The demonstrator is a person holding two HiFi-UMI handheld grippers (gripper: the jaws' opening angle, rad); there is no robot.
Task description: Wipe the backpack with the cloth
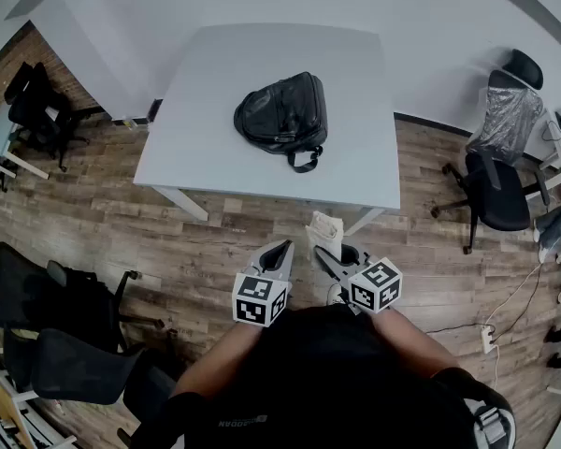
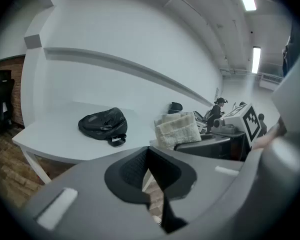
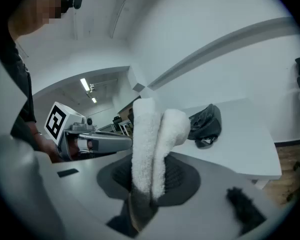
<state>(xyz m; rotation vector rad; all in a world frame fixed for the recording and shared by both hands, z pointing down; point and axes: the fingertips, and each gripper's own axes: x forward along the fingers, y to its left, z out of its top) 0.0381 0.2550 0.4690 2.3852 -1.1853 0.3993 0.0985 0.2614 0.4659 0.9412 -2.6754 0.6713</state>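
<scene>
A black backpack [image 1: 281,112] lies on the white table [image 1: 206,148], a strap loop hanging toward the near edge. Both grippers are held short of the table's near edge, above the floor. A folded cream cloth [image 1: 323,231] stands upright in my right gripper [image 1: 328,253], which is shut on it. In the right gripper view the cloth [image 3: 152,139] hides part of the backpack [image 3: 206,123]. My left gripper [image 1: 278,254] is beside it on the left, jaws together and holding nothing. The left gripper view shows the backpack [image 2: 104,124] ahead and the cloth [image 2: 179,129] to the right.
The floor is wood. Black office chairs stand to the right of the table [image 1: 501,183], at the far left [image 1: 37,110] and at the near left [image 1: 65,330]. A white power strip with its cable [image 1: 491,335] lies on the floor at the right.
</scene>
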